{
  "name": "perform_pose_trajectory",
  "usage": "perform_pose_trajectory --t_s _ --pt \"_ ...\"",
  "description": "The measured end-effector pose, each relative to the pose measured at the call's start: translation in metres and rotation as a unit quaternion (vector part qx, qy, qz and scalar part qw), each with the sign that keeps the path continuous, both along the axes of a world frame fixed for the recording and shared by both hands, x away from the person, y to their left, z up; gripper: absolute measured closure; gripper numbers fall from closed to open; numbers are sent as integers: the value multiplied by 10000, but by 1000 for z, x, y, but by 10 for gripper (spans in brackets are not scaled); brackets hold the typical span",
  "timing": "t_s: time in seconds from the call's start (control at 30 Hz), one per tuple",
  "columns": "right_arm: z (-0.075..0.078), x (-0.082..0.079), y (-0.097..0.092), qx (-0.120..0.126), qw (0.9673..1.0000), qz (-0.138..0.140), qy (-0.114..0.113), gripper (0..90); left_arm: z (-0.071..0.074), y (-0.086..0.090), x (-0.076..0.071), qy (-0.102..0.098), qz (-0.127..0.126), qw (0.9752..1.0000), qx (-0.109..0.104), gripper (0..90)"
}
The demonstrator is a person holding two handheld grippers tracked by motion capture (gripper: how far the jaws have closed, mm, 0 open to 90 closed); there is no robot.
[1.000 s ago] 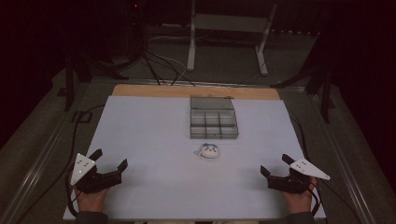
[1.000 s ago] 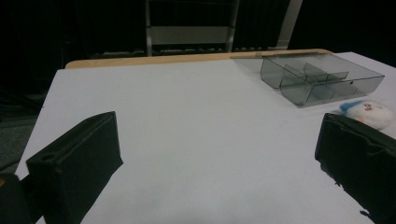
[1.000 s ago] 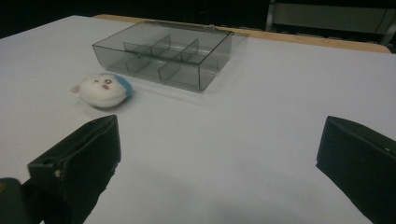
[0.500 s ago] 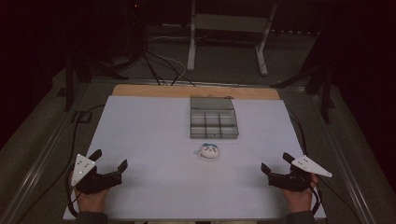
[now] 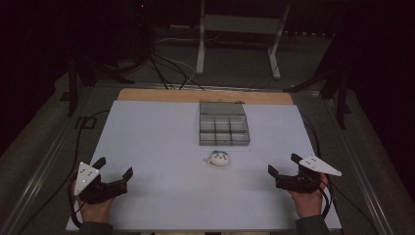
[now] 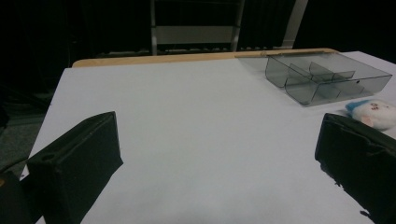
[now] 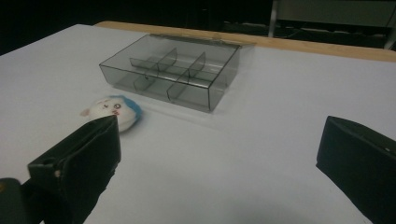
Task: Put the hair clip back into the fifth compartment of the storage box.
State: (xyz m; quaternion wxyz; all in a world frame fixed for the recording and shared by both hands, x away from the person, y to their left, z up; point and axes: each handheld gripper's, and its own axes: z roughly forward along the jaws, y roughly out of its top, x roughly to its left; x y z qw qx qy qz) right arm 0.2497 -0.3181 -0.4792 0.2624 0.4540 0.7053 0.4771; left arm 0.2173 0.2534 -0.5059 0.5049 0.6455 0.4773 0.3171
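Bare table (image 5: 156, 147) lies open between both near corners and the toy (image 5: 219, 158); the divided tray (image 5: 223, 124) stands just behind it.

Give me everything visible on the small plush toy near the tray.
The plush toy is small, round and soft-looking, mostly white with a blue patch on one side and tiny red and dark face marks. It lies on the white table sheet just in front of the smoky clear divided tray, apart from it. Nothing touches it but the sheet; both tools sit well away at the near edge.
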Motion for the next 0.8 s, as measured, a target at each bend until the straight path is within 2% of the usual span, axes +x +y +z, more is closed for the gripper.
perform_pose_trajectory --t_s 0.17,0.43,0.8 --pt "4 7 8 5 10000 73 9 0 -1 -2 0 9 -21 9999 107 12" --pt "11 19 17 87 9999 91 20 0 -2 -1 0 -14 1 10000 40 12" --pt "16 36 37 -22 9997 254 68 0 -3 -3 1 -8 26 10000 96 11"
